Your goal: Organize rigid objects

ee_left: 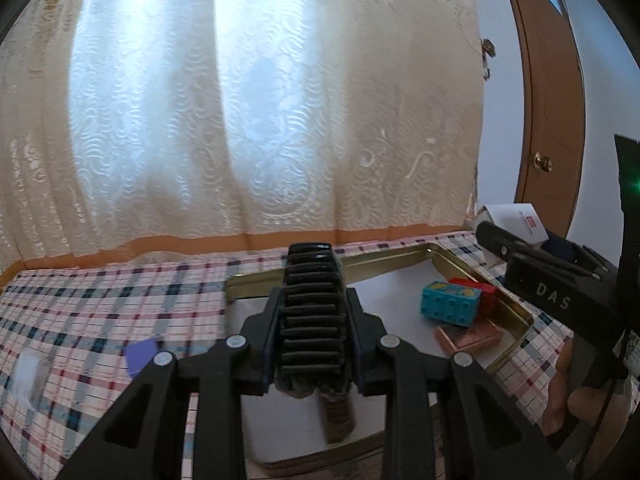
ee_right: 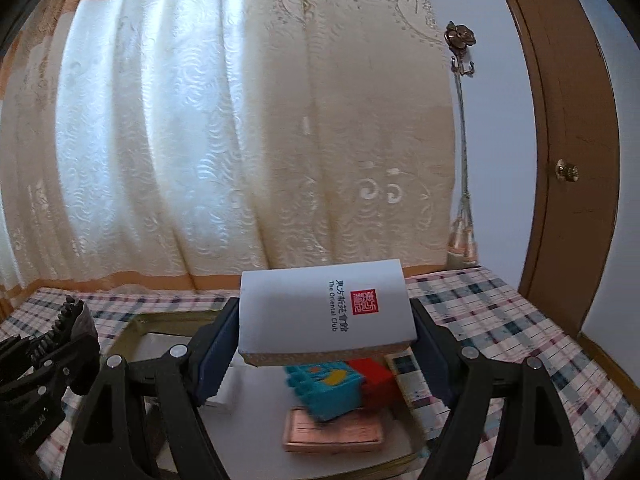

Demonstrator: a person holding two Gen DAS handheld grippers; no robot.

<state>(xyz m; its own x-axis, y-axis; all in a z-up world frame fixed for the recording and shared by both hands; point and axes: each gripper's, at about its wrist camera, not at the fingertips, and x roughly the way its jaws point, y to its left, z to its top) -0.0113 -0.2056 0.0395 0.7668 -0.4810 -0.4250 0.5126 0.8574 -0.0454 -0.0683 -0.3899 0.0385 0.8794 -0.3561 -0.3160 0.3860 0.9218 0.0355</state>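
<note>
Right claw (ee_right: 326,344) pinches a white box (ee_right: 326,312) flat between its fingers, long axis crosswise, held above the gold-rimmed tray (ee_right: 132,330) on the checked counter (ee_right: 500,320), straight over the teal brick (ee_right: 324,388), red brick (ee_right: 376,380) and copper tin (ee_right: 332,430). Left claw (ee_left: 312,320) is pressed together on a black ribbed object (ee_left: 312,300), over the tray's near-left part. The box likely goes down into the bare tray floor left of the bricks; the right hand is nearer.

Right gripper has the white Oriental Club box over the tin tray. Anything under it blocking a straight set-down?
Yes. The teal brick, red brick and copper-coloured flat box lie in the tray beneath the white box; bare tray floor shows to the left.
</note>
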